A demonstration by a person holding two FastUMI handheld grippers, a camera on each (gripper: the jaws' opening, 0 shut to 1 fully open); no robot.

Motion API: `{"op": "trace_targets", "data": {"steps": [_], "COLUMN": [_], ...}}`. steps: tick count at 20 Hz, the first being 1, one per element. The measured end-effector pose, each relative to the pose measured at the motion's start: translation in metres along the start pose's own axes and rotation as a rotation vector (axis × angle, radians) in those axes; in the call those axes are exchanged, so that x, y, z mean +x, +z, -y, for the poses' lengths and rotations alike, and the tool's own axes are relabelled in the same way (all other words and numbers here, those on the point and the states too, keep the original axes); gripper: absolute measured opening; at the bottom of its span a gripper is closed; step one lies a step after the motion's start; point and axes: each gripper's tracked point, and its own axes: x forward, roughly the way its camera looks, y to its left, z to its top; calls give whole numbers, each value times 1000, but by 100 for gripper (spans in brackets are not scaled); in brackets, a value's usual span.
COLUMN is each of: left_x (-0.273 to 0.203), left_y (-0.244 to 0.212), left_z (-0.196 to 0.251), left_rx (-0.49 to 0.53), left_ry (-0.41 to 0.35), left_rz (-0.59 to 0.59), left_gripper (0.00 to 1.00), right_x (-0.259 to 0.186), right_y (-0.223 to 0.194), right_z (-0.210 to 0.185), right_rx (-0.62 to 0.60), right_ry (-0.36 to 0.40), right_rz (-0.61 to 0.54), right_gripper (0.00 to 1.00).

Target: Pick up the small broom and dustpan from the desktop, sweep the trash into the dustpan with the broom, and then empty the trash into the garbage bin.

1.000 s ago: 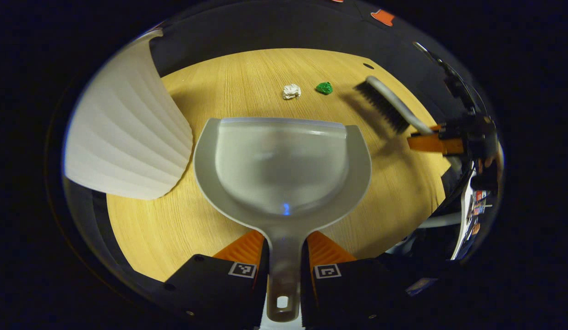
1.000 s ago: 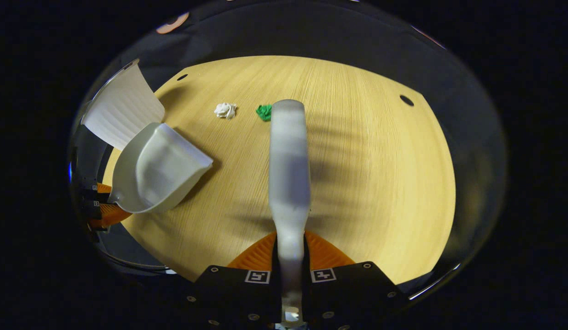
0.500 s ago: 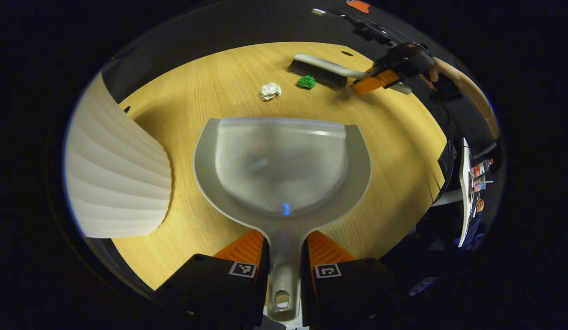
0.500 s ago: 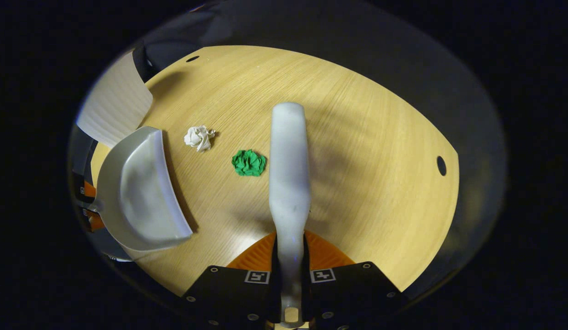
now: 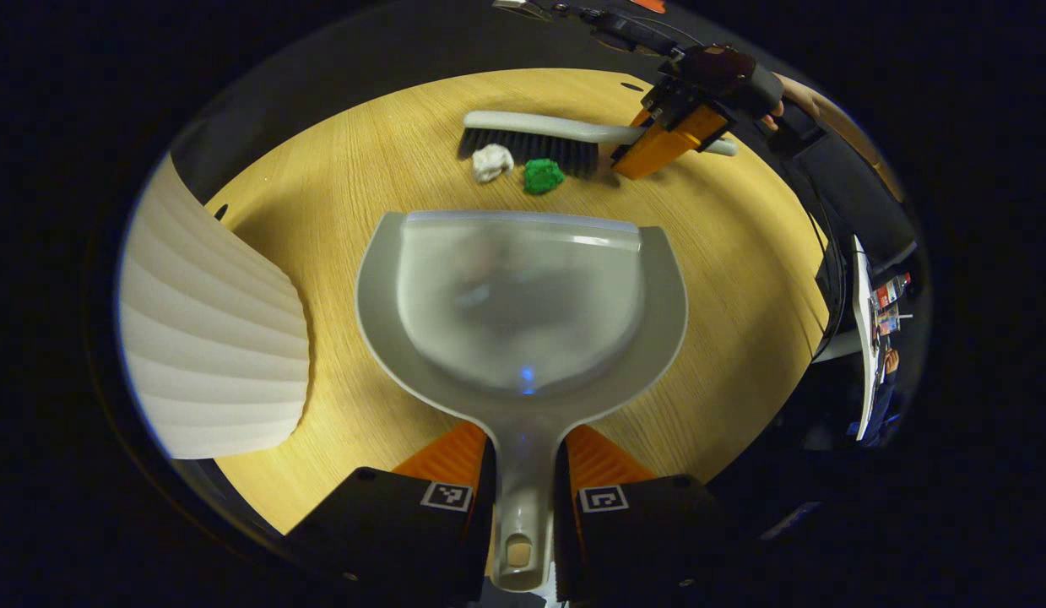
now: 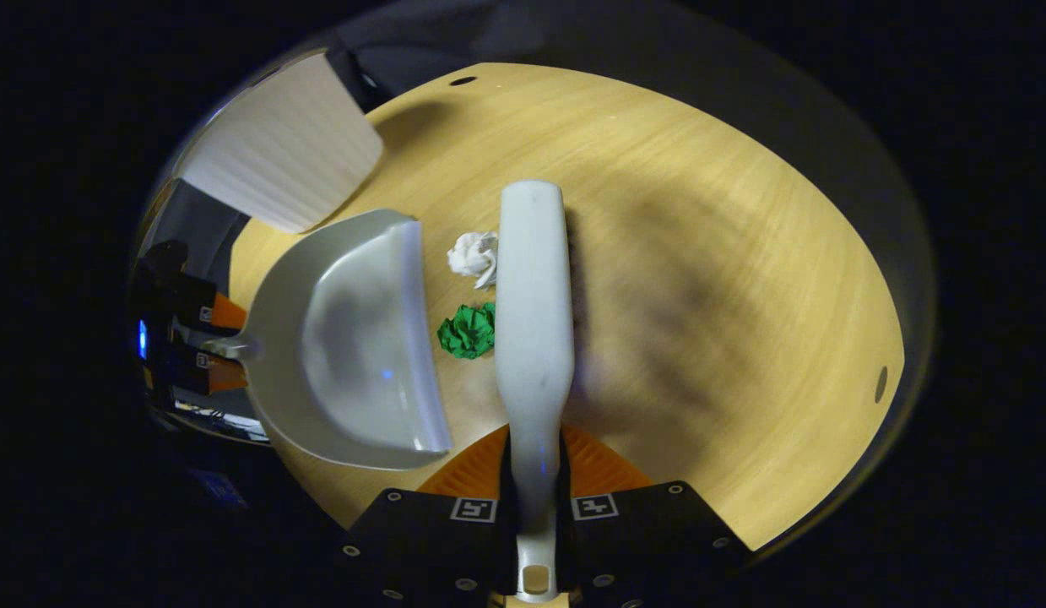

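- Closest in the left gripper view, the left gripper (image 5: 523, 481) has its two orange fingers (image 5: 445, 460) squeezed tight on the handle of the dustpan (image 5: 523, 308).
- The dustpan lies low over the wooden surface (image 5: 742, 287), with nothing in it, and its open front edge points at the trash.
- Just past that edge sit the white paper ball (image 5: 491, 161) and the green paper ball (image 5: 543, 176), side by side and close to the pan.
- Right behind them are the dark bristles of the broom (image 5: 531, 139), touching or almost touching both balls.
- Farther off, the right gripper (image 5: 670, 139) holds the broom's handle, and a bit of a hand shows behind it.
- In the right gripper view, the right gripper's own fingers (image 6: 594, 469) are clamped on the broom handle, down at the bottom.
- I think this is the sweeping step, just starting: both tools are picked up, and no trash is in the pan.
- The next move needs a short pull of the broom toward the pan, with the pan held still and its edge flat on the surface.
- The left gripper view shows the bristles; from the right gripper view the broom's grey back hides them.
- The right gripper view shows the narrow gap between pan edge and balls from the side.
- The white ribbed garbage bin (image 5: 219, 338) stands off to one side, waiting for the last step.
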Motion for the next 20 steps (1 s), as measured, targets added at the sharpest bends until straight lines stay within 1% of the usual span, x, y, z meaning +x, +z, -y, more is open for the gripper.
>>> {"op": "trace_targets", "data": {"steps": [2,5,8,10,12,15,17,18,19,20], "left_x": [0,6,6,5,8,13,9,4,-1,-6], "left_y": [-1,-4,-8,-6,-8,-14,-17,-18,-17,-16], "left_z": [0,-3,-3,-2,0,2,4,5,6,9], "left_rx": [-3,-15,-14,-16,-20,-27,-34,-30,-31,-32], "left_ry": [3,2,4,11,21,36,36,38,49,54], "left_rz": [-2,-2,8,32,76,97,116,116,118,123], "left_gripper": [32,32,32,32,32,32,32,34,32,32], "right_x": [-2,-21,-31,-34,-31,-40,-42,-43,-44,-46], "right_y": [2,18,23,30,24,25,21,14,4,-13], "right_z": [-18,-19,-15,-8,-12,0,27,40,49,57], "right_rx": [-50,-75,-88,-63,-29,26,93,150,207,253], "right_ry": [65,144,168,138,120,75,12,-20,-47,-86], "right_rz": [-31,-50,-65,-47,-24,24,49,53,54,44], "right_gripper": [17,17,17,17,17,17,17,17,17,17]}}
